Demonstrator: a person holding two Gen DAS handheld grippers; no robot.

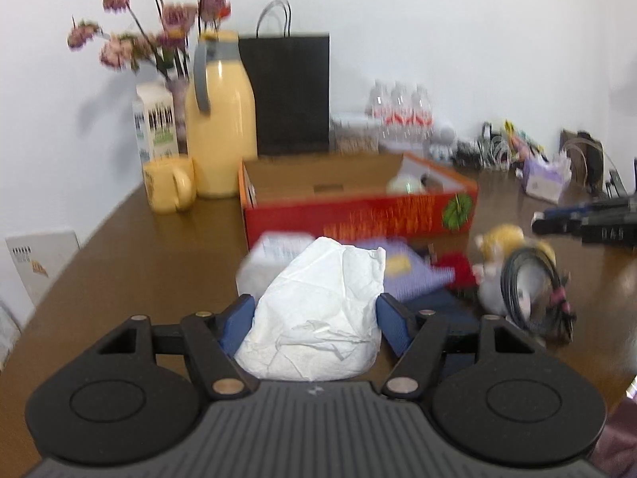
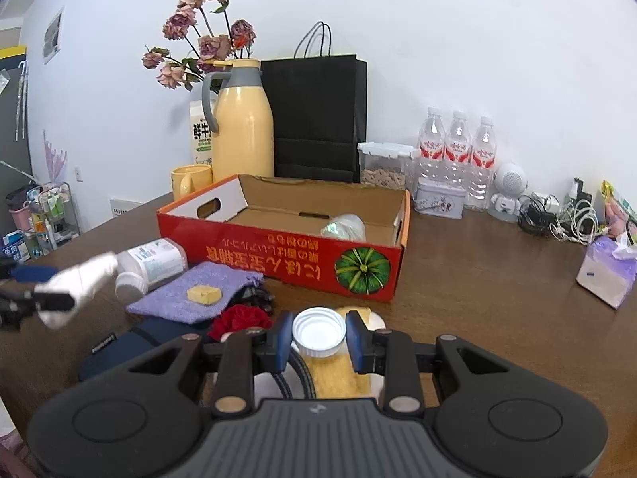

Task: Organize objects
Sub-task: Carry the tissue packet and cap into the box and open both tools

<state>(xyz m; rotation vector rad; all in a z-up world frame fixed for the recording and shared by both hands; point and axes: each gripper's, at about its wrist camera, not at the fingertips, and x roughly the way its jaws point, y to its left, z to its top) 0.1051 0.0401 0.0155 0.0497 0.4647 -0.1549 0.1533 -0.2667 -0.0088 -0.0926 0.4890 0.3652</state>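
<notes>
A: Two claws up. Left claw pinching crumpled white tissue above the bench, near the red box.
B: Right claw clamped on white cap, low over bench clutter.

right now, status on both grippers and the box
Left gripper clamped on crumpled white tissue. Right gripper shut on white cap. Red box ahead, open, nearly empty. Path clear.

crumpled white tissue lifted above table; white cap upturned; red cardboard box open
</notes>
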